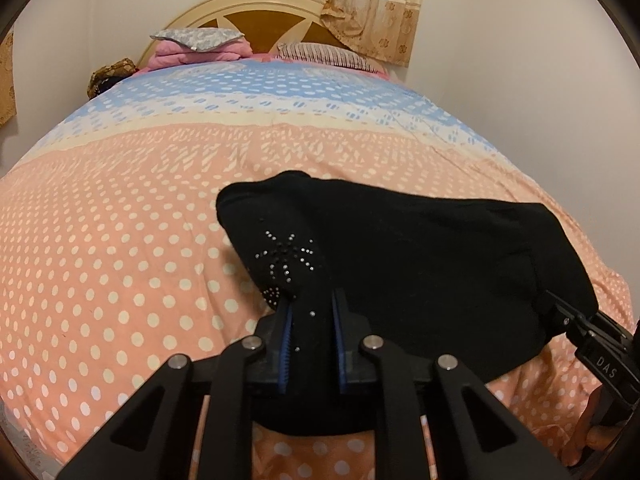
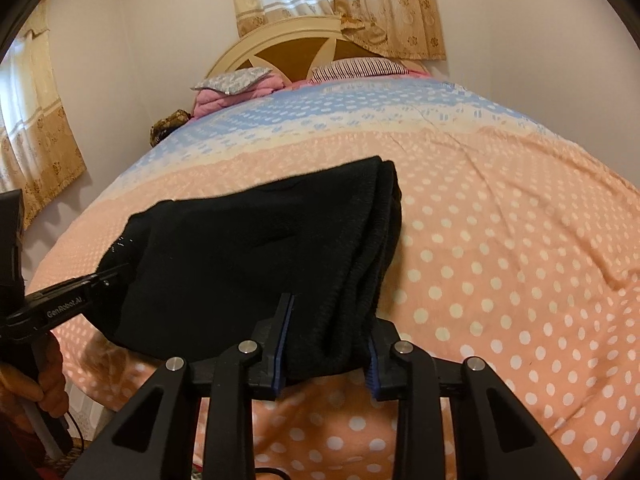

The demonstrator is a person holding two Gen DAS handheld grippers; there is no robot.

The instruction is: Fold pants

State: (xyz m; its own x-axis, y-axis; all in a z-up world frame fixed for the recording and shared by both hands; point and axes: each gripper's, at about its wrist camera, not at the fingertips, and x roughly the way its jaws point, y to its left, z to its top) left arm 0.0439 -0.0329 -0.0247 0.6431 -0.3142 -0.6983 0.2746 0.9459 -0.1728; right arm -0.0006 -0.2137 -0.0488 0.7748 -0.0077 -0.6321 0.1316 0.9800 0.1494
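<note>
I have the black pants (image 1: 400, 248) on the near part of the dotted bed cover (image 1: 120, 240), and both tools grip their near edge: the left gripper (image 1: 312, 340) is closed on the corner with the small shiny studs, and the right gripper (image 2: 326, 344) is clamped on the thick ribbed edge, which bunches between its blue pads (image 2: 280, 344). The cloth looks soft, thick and quite light, so I judge it will sag between my two holds and not slip easily. I think these two near corners are the good places to hold.
</note>
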